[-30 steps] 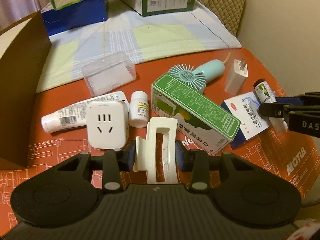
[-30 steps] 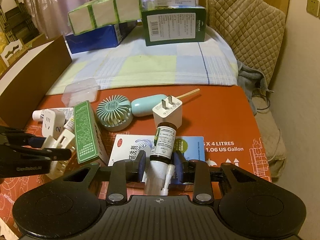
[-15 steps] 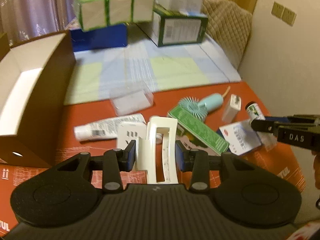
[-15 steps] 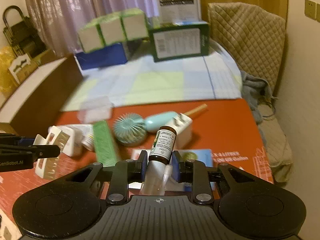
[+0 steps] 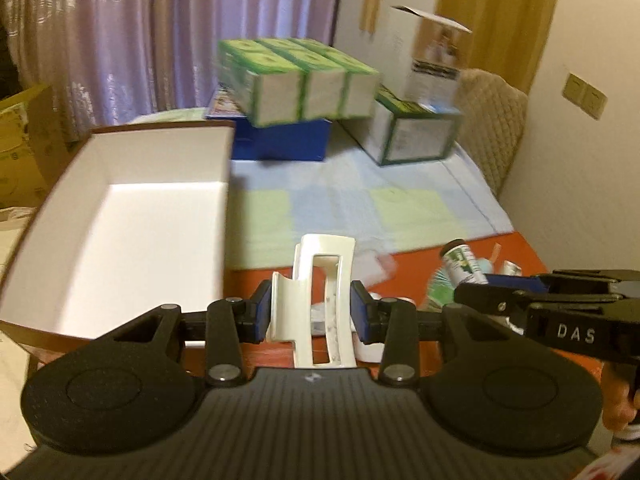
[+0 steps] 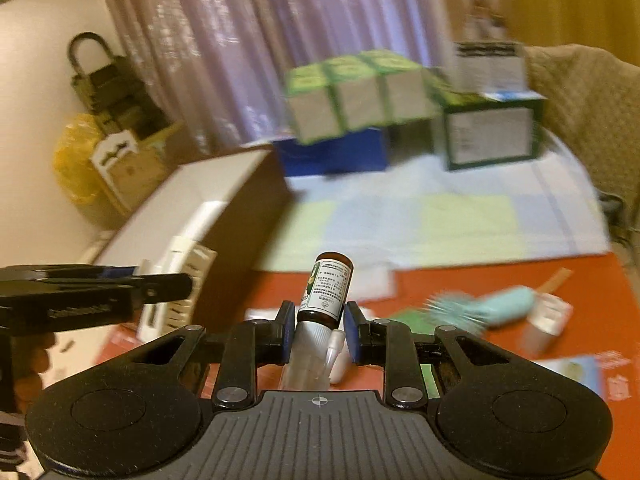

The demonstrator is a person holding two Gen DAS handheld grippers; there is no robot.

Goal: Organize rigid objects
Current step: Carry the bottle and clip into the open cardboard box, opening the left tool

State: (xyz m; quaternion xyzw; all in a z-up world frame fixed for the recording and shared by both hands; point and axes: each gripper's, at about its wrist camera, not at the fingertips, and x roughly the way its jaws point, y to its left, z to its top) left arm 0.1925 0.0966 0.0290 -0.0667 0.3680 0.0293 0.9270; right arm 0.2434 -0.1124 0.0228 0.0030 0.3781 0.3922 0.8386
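Note:
My left gripper (image 5: 312, 312) is shut on a white hair claw clip (image 5: 320, 300) and holds it in the air above the red table, just right of an open box with a white inside (image 5: 132, 232). My right gripper (image 6: 316, 332) is shut on a small brown medicine bottle (image 6: 328, 292) with a white cap and dropper, also lifted. The bottle also shows in the left wrist view (image 5: 462, 266), at the right. The box shows in the right wrist view (image 6: 224, 208), at the left, with the clip (image 6: 180, 284) in front of it.
A mint hand fan (image 6: 488, 308), a white plug (image 6: 548, 318), a green carton (image 6: 412, 318) and a blue-white leaflet (image 6: 576, 370) lie on the red table. Green-white boxes (image 5: 304, 80), a blue box (image 5: 280, 140) and a green carton (image 5: 416, 132) stand behind on the checked cloth.
Both grippers have risen and tilted up with their loads. The left one has swung left, so the open box now fills its left side. The table objects have dropped low in both views.

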